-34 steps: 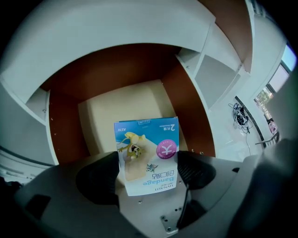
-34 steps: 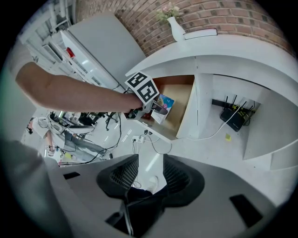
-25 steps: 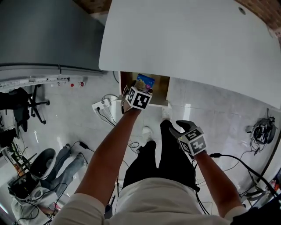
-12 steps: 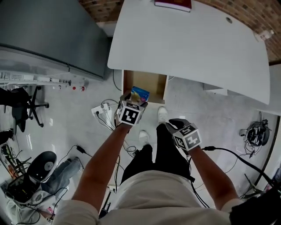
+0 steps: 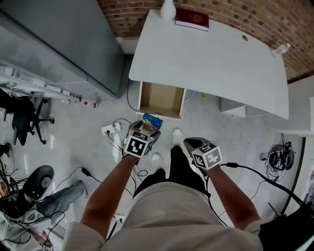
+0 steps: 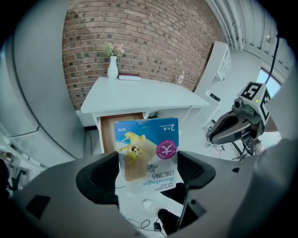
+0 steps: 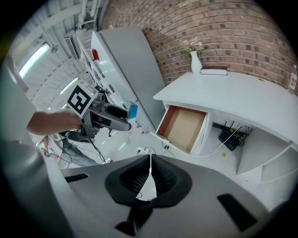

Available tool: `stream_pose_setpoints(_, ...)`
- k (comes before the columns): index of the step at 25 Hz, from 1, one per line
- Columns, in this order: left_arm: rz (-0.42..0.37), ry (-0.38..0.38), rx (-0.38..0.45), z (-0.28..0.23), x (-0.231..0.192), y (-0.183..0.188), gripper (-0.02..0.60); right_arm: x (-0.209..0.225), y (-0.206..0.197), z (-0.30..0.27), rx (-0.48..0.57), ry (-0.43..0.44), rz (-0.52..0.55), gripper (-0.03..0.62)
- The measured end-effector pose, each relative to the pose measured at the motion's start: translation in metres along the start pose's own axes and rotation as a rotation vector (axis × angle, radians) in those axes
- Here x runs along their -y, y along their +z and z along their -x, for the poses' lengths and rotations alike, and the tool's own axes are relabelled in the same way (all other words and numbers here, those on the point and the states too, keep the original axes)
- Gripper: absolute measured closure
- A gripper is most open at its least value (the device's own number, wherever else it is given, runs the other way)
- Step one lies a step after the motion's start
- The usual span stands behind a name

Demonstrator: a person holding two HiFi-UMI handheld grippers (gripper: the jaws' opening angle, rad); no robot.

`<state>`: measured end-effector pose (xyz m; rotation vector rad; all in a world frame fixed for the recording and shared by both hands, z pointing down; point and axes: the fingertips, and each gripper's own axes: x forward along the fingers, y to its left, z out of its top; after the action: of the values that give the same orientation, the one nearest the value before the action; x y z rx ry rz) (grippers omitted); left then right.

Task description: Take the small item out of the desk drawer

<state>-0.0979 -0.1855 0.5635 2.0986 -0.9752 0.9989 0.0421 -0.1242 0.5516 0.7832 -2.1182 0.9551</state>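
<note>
My left gripper [image 5: 145,127] is shut on a small blue and tan bandage box [image 5: 152,121], held above the floor in front of the open drawer [image 5: 162,99]. In the left gripper view the box [image 6: 148,151] stands upright between both pads, with the drawer's [image 6: 108,135] brown inside behind it. The drawer [image 7: 184,128] looks bare inside. My right gripper [image 5: 191,143] hangs beside my right leg, shut, with nothing in it; its pads [image 7: 158,179] meet. It also shows at the right of the left gripper view [image 6: 218,135].
The white desk [image 5: 211,54] carries a white vase [image 5: 168,9], a dark red book [image 5: 192,18] and a small bottle [image 5: 279,49]. A grey cabinet [image 5: 64,39] stands left. A power strip [image 5: 112,130] and cables lie on the floor, and a white shelf unit [image 5: 243,108] stands under the desk's right side.
My left gripper has drawn back from the drawer toward my body with the bandage box in it. The view has lifted, so more of the desk shows.
</note>
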Motion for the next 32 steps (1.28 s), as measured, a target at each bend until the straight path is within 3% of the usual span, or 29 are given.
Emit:
stream_pose_setpoints(10,-0.001,-0.042,0.086,0.097,0.051,-0.029,0.193,-0.059,-0.027,0.053,0.058,-0.028,0.038,0.56)
stream_pose_setpoints(18,0.028,-0.061,0.124,0.157,0.066,-0.056,0.195,-0.106,-0.034,0.085,0.104,-0.047,0.071,0.562)
stream_pose_setpoints(32,0.014,-0.073,0.115,0.19,0.071,-0.095,0.193,-0.145,-0.045,0.095,0.113,-0.068,0.086,0.562)
